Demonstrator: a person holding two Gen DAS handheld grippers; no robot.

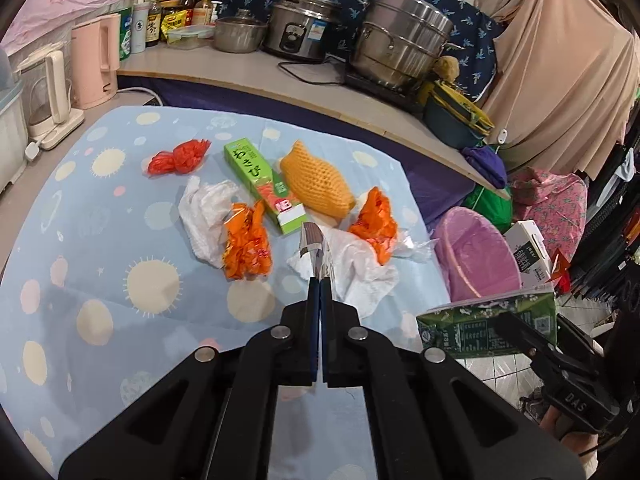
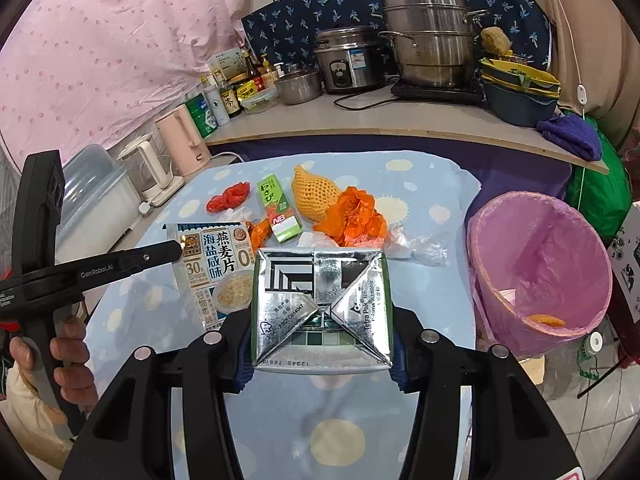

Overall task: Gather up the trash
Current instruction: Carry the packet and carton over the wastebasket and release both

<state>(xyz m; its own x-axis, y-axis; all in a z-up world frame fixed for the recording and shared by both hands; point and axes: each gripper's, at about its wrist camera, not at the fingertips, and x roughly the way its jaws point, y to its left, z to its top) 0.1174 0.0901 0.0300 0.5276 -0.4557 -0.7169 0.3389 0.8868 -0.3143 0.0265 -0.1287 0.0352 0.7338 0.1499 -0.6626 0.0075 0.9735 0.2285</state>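
Note:
My left gripper (image 1: 319, 276) is shut on an oat snack packet (image 2: 214, 268), seen edge-on in the left wrist view (image 1: 314, 248), held above the table. My right gripper (image 2: 320, 312) is shut on a green drink carton (image 2: 320, 308), held above the table's front edge; the carton also shows in the left wrist view (image 1: 486, 326). On the blue spotted cloth (image 1: 100, 240) lie a red wrapper (image 1: 178, 158), a green wasabi box (image 1: 264, 186), a yellow foam net (image 1: 316, 180), orange wrappers (image 1: 246, 246), and white tissues (image 1: 202, 216). A pink-lined bin (image 2: 540, 268) stands right of the table.
A counter (image 2: 360, 120) behind the table carries steel pots, a rice cooker, bottles and kettles. A plastic box and kettles stand at the table's left. A white carton box (image 1: 528, 252) sits beyond the bin. Tiled floor lies at the lower right.

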